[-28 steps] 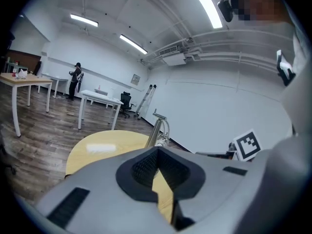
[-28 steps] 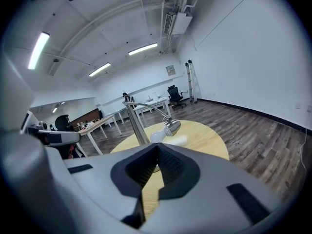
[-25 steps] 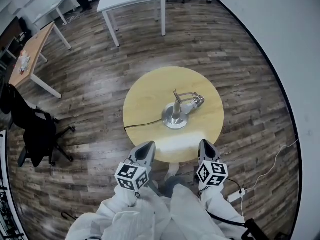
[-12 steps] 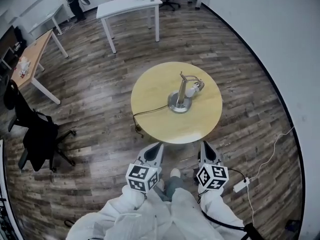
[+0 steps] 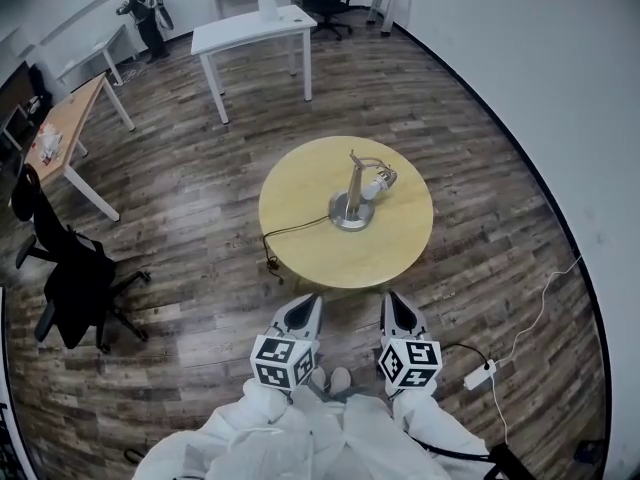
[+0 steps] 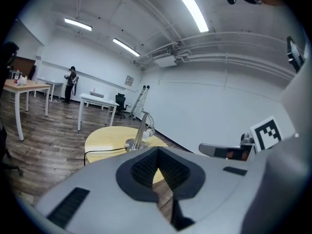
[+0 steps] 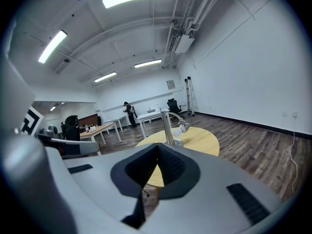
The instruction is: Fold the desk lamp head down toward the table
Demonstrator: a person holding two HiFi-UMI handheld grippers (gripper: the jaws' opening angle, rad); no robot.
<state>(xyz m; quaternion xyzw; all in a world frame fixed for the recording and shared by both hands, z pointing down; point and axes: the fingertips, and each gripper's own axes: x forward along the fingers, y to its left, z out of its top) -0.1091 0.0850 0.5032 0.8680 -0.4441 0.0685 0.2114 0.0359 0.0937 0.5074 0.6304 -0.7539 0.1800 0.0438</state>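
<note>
Metal desk lamp (image 5: pixel 352 206) on table (image 5: pixel 300 243), likely stiff-jointed; grip near its head (image 5: pixel 381 181). Left hand-held gripper (image 5: pixel 305 304), right hand-held gripper (image 5: pixel 393 302): pressed together, empty.

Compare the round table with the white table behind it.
The round table has a circular, pale yellow top; the white table has a rectangular white one. The round table carries a desk lamp near its middle; the white table holds a small white object at its far edge. Both stand on the dark plank floor.
</note>
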